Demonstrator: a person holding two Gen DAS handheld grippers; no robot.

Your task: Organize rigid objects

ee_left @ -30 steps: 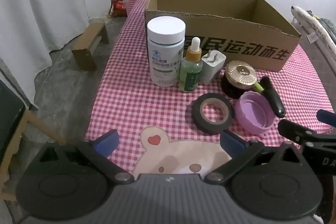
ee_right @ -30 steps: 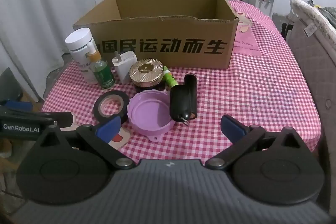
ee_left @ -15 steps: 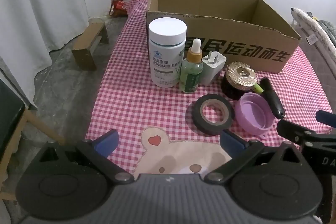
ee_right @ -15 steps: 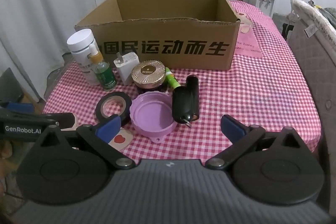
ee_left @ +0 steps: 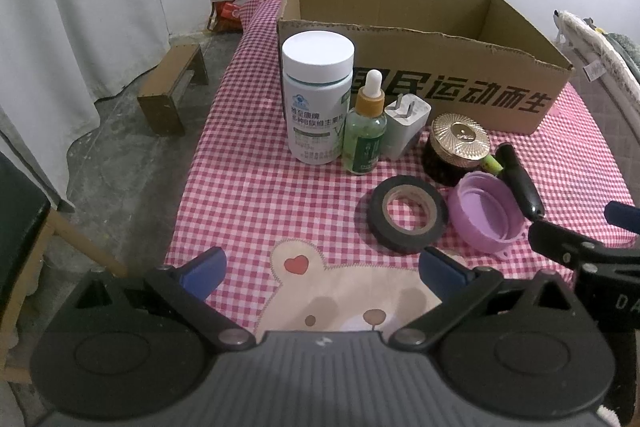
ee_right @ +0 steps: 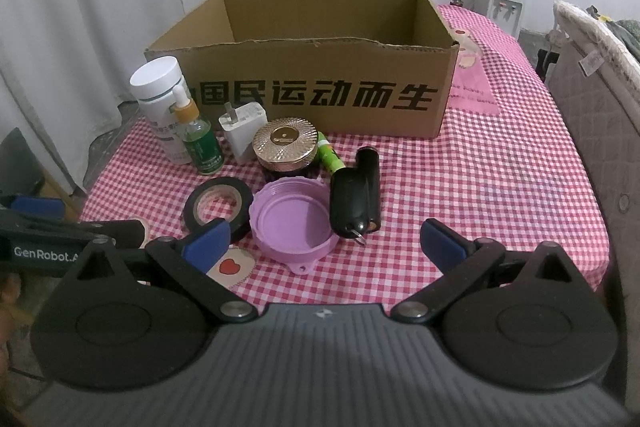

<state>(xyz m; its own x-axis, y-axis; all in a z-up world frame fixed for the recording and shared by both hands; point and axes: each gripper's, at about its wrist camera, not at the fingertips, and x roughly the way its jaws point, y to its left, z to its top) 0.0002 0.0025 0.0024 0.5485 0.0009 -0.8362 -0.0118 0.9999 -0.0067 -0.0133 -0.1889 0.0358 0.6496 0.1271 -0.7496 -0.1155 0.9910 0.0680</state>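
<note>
Left wrist view has the open cardboard box [ee_left: 460,95] at the back of the checked tablecloth [ee_left: 260,195], and as far as I can see into it, nothing's inside. All the stuff sits in front of the box: one white supplement bottle [ee_left: 318,99], one green dropper bottle [ee_left: 365,131] just beside it, one white charger plug [ee_left: 406,125], one dark jar with a gold lid [ee_left: 456,149], one roll of black tape [ee_left: 407,213], one purple lid [ee_left: 486,213] lying upside down with nothing in it, one green tube [ee_right: 329,155] and one black case [ee_right: 356,197]. My left gripper [ee_left: 320,269] is spread wide over the bear patch, holding nothing. Right gripper [ee_right: 322,243] is also spread wide, empty, low in front of the purple lid.
</note>
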